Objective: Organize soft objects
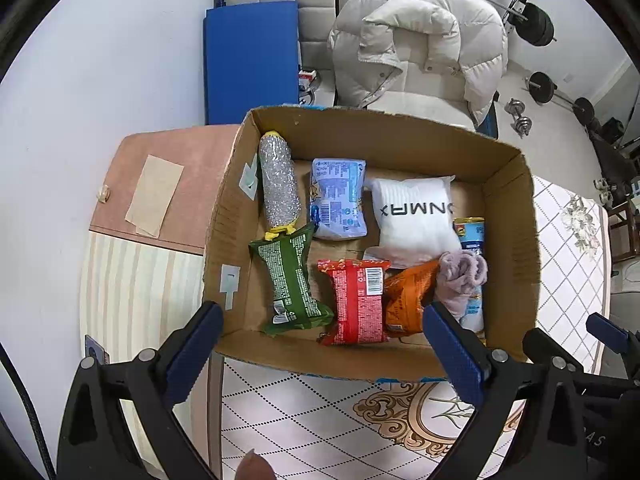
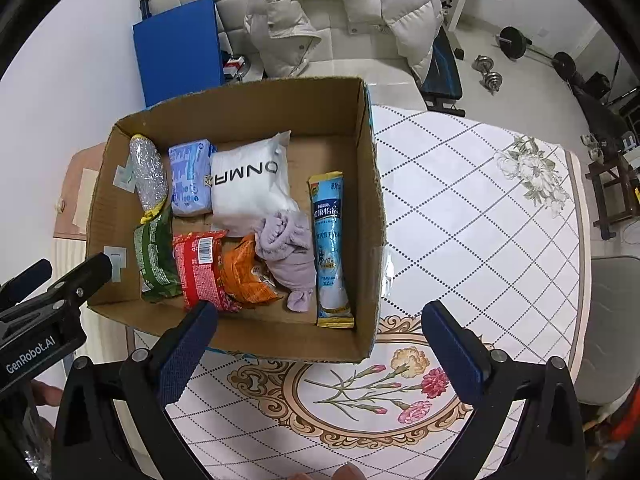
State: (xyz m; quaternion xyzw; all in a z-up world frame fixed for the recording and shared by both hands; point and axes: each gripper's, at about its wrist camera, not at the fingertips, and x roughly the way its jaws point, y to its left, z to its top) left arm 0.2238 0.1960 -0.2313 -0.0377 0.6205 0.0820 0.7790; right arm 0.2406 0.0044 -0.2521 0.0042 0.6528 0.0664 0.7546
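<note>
A cardboard box (image 1: 516, 240) (image 2: 368, 184) stands on the table. In it lie a bubble-wrapped roll (image 1: 279, 184) (image 2: 148, 174), a blue tissue pack (image 1: 338, 198) (image 2: 189, 176), a white sock pack (image 1: 416, 216) (image 2: 250, 188), a green snack bag (image 1: 290, 280) (image 2: 154, 256), a red packet (image 1: 358, 300) (image 2: 202, 268), an orange bag (image 1: 404, 296) (image 2: 246, 276), purple socks (image 1: 460, 276) (image 2: 290, 248) and a blue sachet (image 1: 472, 236) (image 2: 330, 248). My left gripper (image 1: 324, 356) is open and empty over the box's near edge. My right gripper (image 2: 320, 356) is open and empty, near the box's front right corner.
The table has a white quilted cloth (image 2: 480, 220) with flower prints. A pink cabinet (image 1: 172, 184) stands left of the box. Behind are a blue board (image 1: 250, 60), a chair with a white puffer jacket (image 1: 416, 40), and weights (image 1: 520, 116) on the floor.
</note>
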